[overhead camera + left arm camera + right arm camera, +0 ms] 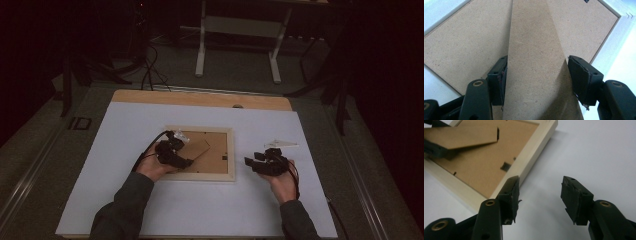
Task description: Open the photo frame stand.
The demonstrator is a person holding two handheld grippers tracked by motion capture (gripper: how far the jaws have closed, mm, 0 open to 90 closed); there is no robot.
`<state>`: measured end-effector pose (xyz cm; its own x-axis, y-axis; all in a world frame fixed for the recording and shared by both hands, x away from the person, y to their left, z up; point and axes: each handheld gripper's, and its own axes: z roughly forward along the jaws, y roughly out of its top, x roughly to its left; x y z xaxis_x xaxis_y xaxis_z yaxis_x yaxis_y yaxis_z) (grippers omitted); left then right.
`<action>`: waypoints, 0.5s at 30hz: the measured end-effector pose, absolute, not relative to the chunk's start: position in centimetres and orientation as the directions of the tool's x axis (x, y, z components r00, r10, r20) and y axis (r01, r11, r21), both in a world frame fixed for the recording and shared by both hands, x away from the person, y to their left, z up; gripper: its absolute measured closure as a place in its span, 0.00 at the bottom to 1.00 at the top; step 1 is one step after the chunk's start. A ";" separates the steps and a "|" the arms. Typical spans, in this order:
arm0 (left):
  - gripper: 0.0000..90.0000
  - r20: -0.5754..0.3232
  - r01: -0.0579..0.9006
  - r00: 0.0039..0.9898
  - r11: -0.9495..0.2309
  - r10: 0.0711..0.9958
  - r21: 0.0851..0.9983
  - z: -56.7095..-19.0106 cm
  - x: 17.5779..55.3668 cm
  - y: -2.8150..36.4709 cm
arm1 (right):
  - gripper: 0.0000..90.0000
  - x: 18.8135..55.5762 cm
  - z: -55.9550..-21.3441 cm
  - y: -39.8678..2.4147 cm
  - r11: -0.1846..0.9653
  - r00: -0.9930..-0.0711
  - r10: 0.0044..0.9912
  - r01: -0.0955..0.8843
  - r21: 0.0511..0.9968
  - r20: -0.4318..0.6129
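Bare sheet (pixel 200 210) apparently around frame (pixel 202 175)

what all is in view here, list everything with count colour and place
picture frame: 1, pale wood, face down mid-table
backing board: 1, brown, inside the frame
easel stand flap: 1, brown, lifted off the backing, between the left tool's jaws
clear plastic piece: 1, transparent, right of the frame
white sheet: 1, covers the table
table: 1, wood, edge shows at the far side
white stand: 1, on the floor behind
left tool: 1, black, over the frame's left part
right tool: 1, black, open, right of the frame
hands and sleeves: 2, dark sleeves, bottom edge
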<state>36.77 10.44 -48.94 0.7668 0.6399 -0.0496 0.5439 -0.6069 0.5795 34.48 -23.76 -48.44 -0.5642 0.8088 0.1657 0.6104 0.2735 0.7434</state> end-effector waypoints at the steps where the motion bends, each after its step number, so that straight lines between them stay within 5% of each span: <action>1: 0.44 -0.046 0.543 0.765 -0.605 0.642 0.583 -48.9 36.7 10.4 | 0.53 34.7 -48.2 -23.6 0.283 -0.569 0.808 0.606 0.744 0.156; 15: 0.44 0.005 0.511 0.766 -0.613 0.643 0.603 -48.6 35.9 10.2 | 0.53 37.0 -46.5 -22.0 0.327 -0.582 0.806 0.588 0.740 0.106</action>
